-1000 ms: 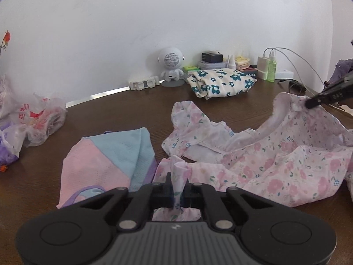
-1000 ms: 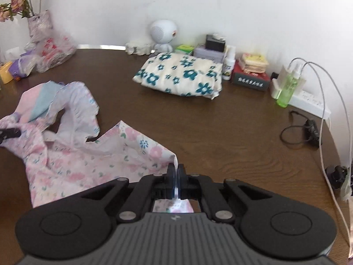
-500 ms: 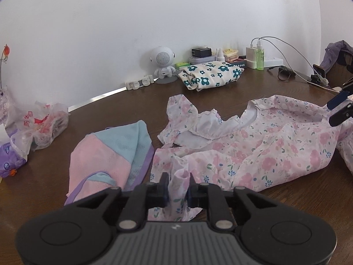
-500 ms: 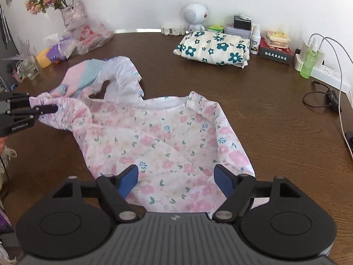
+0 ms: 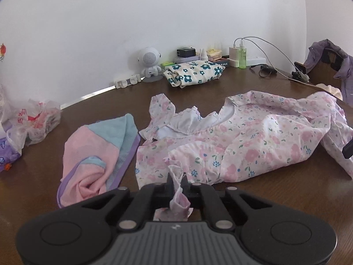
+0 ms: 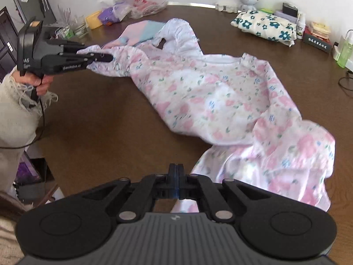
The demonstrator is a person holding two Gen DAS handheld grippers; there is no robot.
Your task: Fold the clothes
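Pink flowered garment (image 6: 220,101), crumpled with white lining showing, lies lengthwise across the brown table (image 6: 106,132) from the left tool (image 6: 103,57), pinching one bunched end, toward the right tool (image 6: 176,172), pressed together on its near edge, bare wood in front.

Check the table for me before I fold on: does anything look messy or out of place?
The pink floral garment lies rumpled and twisted across the table, one end overlapping the pink-and-blue towel, which is crumpled too. The blue-flowered bundle by the wall looks neatly folded.
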